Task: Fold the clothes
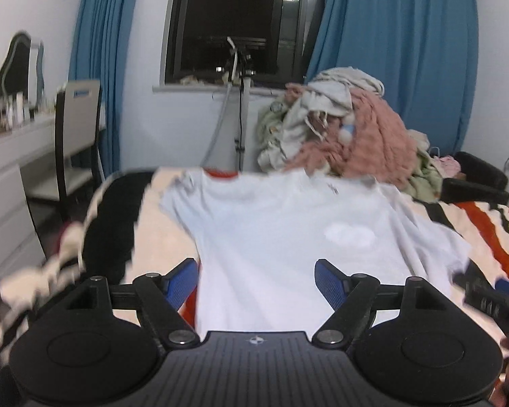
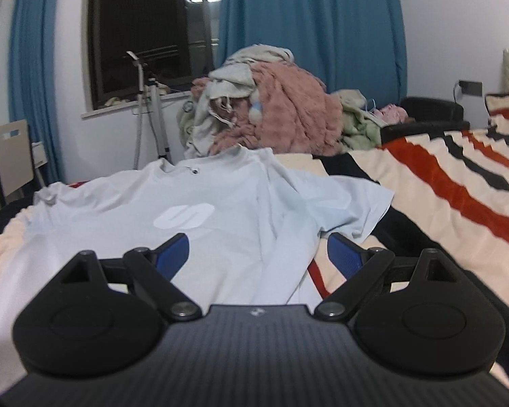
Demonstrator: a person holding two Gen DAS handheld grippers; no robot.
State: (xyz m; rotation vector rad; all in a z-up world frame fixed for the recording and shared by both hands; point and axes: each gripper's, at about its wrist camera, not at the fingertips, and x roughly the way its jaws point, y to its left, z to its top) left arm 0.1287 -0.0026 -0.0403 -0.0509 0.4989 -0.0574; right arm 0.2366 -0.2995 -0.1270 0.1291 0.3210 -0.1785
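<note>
A pale blue T-shirt with a white logo lies spread face up on the striped bedspread, collar at the far end; it also shows in the right wrist view. My left gripper is open and empty, low over the shirt's near hem on its left side. My right gripper is open and empty, over the shirt's near right side, where the cloth is creased beside the right sleeve. The right gripper also shows at the right edge of the left wrist view.
A heap of unfolded clothes, pink, green and beige, sits at the far end of the bed; it also shows in the right wrist view. A chair and white desk stand on the left. A stand is below the window.
</note>
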